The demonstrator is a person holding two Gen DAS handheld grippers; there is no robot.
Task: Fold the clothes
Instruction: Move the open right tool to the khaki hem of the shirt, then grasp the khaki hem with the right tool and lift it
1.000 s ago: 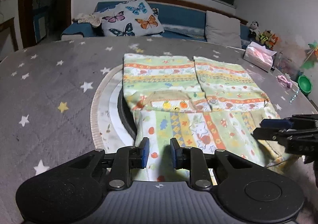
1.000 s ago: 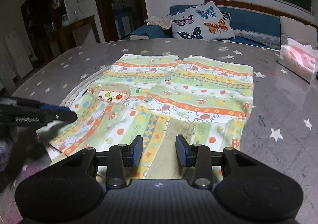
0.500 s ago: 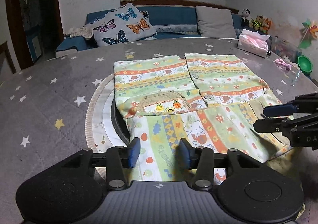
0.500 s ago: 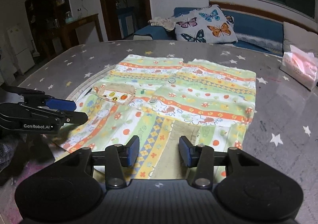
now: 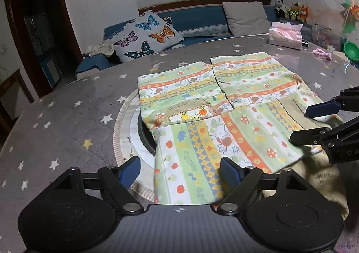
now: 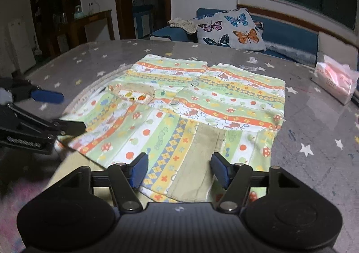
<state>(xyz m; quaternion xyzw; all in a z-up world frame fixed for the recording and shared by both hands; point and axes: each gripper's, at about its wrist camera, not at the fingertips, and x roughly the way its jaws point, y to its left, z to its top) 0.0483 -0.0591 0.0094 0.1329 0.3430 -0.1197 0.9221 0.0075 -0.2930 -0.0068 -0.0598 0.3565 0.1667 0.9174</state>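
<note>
A child's green, orange and white patterned shirt (image 5: 219,104) lies folded on the grey star-print tablecloth (image 5: 67,118); it also shows in the right wrist view (image 6: 202,107). Its near part is folded over, with a tan lining showing (image 6: 202,158). My left gripper (image 5: 180,172) is open and empty above the shirt's near left edge. My right gripper (image 6: 179,168) is open and empty above the near right edge. Each gripper shows at the side of the other's view, with the right gripper (image 5: 323,122) at right and the left gripper (image 6: 44,109) at left.
A tissue pack (image 5: 285,36) sits at the table's far right, with a green bowl (image 5: 351,49) and pink item (image 5: 323,53) beyond. A round turntable rim (image 5: 119,127) lies under the shirt's left side. A blue sofa with a butterfly pillow (image 5: 145,36) stands behind.
Both grippers have opened wide and lifted back from the shirt's near edge. The shirt's lower part now lies folded over, flat on the table.
</note>
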